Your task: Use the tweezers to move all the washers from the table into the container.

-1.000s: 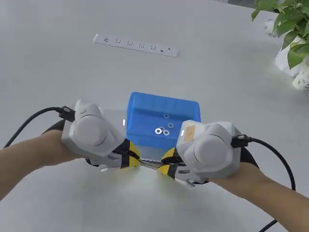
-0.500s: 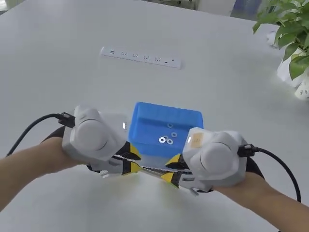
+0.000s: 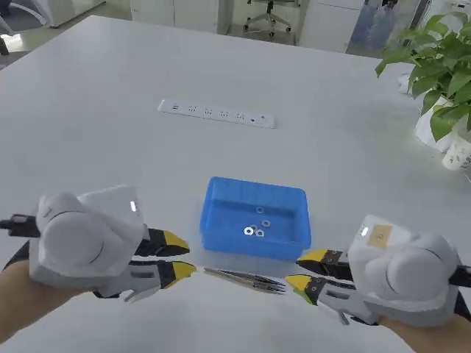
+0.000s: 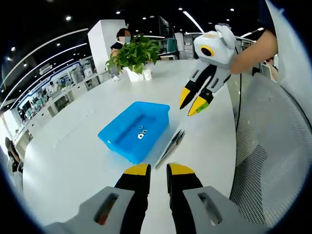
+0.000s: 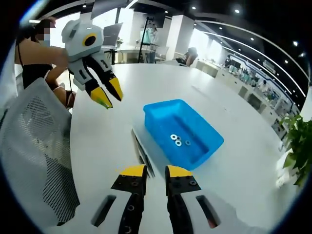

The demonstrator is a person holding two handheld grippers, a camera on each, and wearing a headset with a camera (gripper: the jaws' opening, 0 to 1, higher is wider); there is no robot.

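Note:
A blue container [image 3: 250,246] sits mid-table with several washers [image 3: 254,230] inside. The metal tweezers [image 3: 246,278] lie flat on the table just in front of it, untouched. My left gripper [image 3: 184,255] hovers to their left and my right gripper [image 3: 307,270] to their right; both are open and hold nothing. The left gripper view shows the tweezers [image 4: 170,146] beside the container [image 4: 127,150], the washers [image 4: 141,132] and the right gripper [image 4: 191,105] beyond. The right gripper view shows the tweezers [image 5: 142,153], the container [image 5: 156,122], the washers [image 5: 178,140] and the left gripper [image 5: 108,94].
A white power strip [image 3: 217,114] lies beyond the container. A potted plant [image 3: 438,66] stands at the far right table edge. A mesh chair [image 4: 263,161] is at the near side of the table. Bare white tabletop surrounds the container.
Both grippers were close together at the tweezers; they have drawn apart, left and right, leaving the tweezers lying on the table. The head camera has tilted up.

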